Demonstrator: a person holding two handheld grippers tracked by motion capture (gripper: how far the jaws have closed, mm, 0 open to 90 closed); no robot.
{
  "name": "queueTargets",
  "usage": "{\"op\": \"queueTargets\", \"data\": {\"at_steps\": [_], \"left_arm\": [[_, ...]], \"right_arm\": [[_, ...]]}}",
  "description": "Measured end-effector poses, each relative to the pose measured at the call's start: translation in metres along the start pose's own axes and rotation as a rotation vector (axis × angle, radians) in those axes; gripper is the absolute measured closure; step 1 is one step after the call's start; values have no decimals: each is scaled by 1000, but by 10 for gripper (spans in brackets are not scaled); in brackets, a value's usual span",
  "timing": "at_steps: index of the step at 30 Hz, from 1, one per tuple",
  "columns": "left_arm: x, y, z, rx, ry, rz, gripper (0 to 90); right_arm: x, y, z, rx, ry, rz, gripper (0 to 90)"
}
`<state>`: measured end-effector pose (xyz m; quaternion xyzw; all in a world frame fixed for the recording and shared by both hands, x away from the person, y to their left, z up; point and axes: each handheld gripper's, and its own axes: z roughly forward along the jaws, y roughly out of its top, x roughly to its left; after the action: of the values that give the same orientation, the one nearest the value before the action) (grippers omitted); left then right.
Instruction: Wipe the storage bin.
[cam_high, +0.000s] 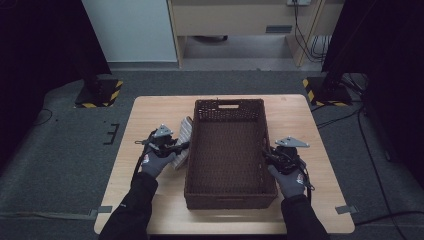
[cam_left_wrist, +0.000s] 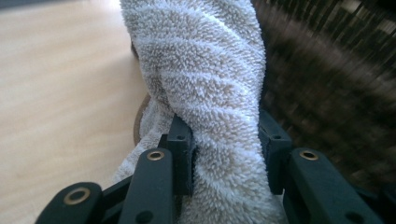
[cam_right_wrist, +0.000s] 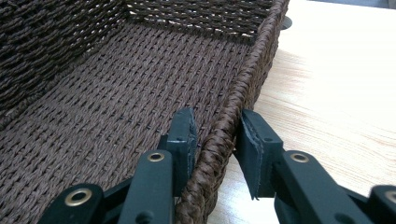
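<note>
Towel pinched in left gripper; right gripper clamps basket rim.

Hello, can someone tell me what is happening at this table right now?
A person works at a wooden table with a gripper in each hand. The left gripper is clamped on a folded beige towel, just outside the left wall of a brown woven basket. The right gripper grips the basket's right rim, one jaw inside and one outside. The basket's floor looks bare; the towel is not yet in it.
</note>
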<state>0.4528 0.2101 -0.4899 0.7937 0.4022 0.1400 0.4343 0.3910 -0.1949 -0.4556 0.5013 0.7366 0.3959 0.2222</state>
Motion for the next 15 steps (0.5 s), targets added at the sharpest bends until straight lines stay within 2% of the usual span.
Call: {"op": "queueTargets", "data": {"at_steps": [3, 5, 7, 11, 15], "left_arm": [[1, -9, 12, 58, 13, 13, 635], [3, -10, 12, 53, 10, 2, 634], [3, -8, 6, 27, 9, -7, 635], [7, -2, -12, -74, -31, -66, 635], [1, 11, -29, -134, -60, -39, 635]], "right_arm": [[0, 0, 0, 0, 1, 1, 676], [1, 1, 0, 4, -4, 2, 677], [1, 0, 0, 5, -5, 1, 677], [1, 0, 0, 5, -4, -1, 676], [0, 0, 0, 5, -3, -3, 675]]}}
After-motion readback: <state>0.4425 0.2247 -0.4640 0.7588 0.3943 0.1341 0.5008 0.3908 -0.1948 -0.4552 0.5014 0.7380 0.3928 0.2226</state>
